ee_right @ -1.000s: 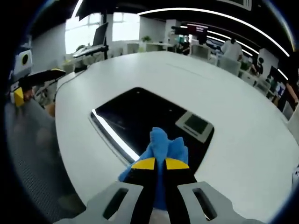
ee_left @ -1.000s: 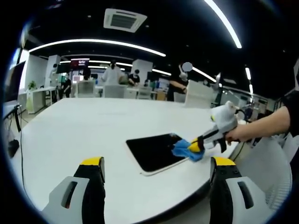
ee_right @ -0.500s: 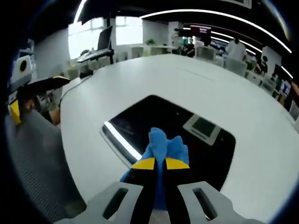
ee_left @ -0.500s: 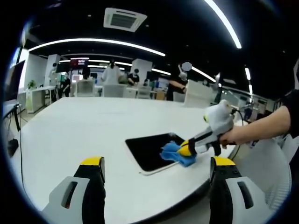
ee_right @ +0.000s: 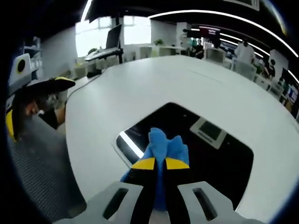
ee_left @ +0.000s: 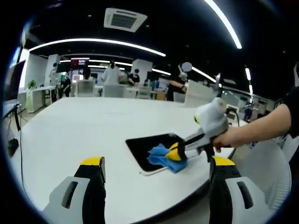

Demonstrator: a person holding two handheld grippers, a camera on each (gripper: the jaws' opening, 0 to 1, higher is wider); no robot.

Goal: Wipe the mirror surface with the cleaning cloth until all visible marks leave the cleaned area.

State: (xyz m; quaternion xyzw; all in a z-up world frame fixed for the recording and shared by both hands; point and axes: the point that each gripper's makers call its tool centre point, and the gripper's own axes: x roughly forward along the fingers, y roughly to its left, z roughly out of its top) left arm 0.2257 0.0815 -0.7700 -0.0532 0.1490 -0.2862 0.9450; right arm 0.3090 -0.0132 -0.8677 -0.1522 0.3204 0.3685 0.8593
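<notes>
The right gripper (ee_right: 156, 163) has its jaws closed on a blue cloth (ee_right: 163, 142), which rests on the near left part of the dark mirror (ee_right: 210, 158). The mirror lies flat on a white table (ee_right: 154, 88); its surface reflects a ceiling light strip.

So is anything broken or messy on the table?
Nothing looks broken or spilled. The mirror lies flat on the white table, near its edge, and the right gripper holds the blue cloth on it. The left gripper hangs open, apart from the mirror.
</notes>
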